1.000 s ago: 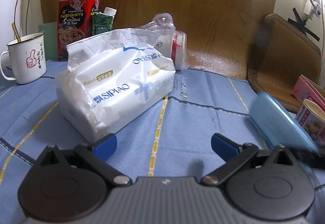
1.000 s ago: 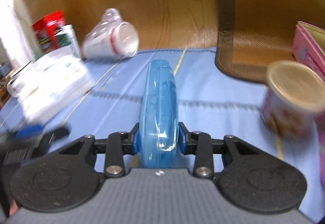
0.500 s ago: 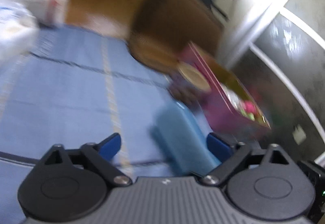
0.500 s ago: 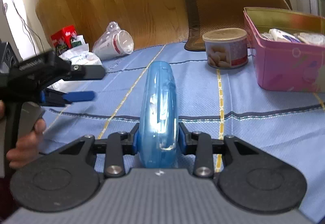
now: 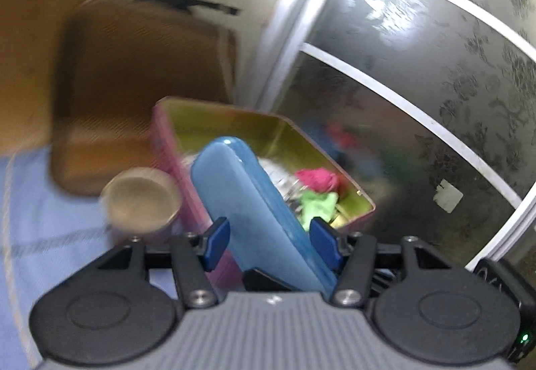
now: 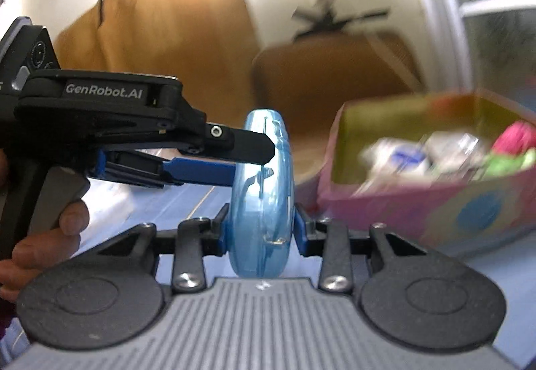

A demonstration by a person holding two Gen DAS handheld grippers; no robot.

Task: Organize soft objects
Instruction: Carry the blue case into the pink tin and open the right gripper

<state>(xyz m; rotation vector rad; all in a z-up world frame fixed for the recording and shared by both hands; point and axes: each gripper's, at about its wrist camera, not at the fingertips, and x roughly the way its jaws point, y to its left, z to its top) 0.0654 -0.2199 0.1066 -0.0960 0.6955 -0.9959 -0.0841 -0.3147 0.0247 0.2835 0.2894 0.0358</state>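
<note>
Closest in, the right gripper (image 6: 262, 229) is clamped on the blue case (image 6: 261, 189), held edge-up above the blue cloth. The left gripper (image 5: 269, 241) is closing around its far end, pads not clearly pressing yet. I'd get both pads flat before the right lets go. Beyond sits the pink tin (image 5: 268, 125). 1 second ago the left was wide open by the tissue pack.

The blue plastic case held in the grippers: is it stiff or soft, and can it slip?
The blue case looks stiff: it keeps its shape where the right gripper clamps it. Its glossy, rounded shell probably slips easily. The left gripper is closing around it, perhaps to steady it.
</note>
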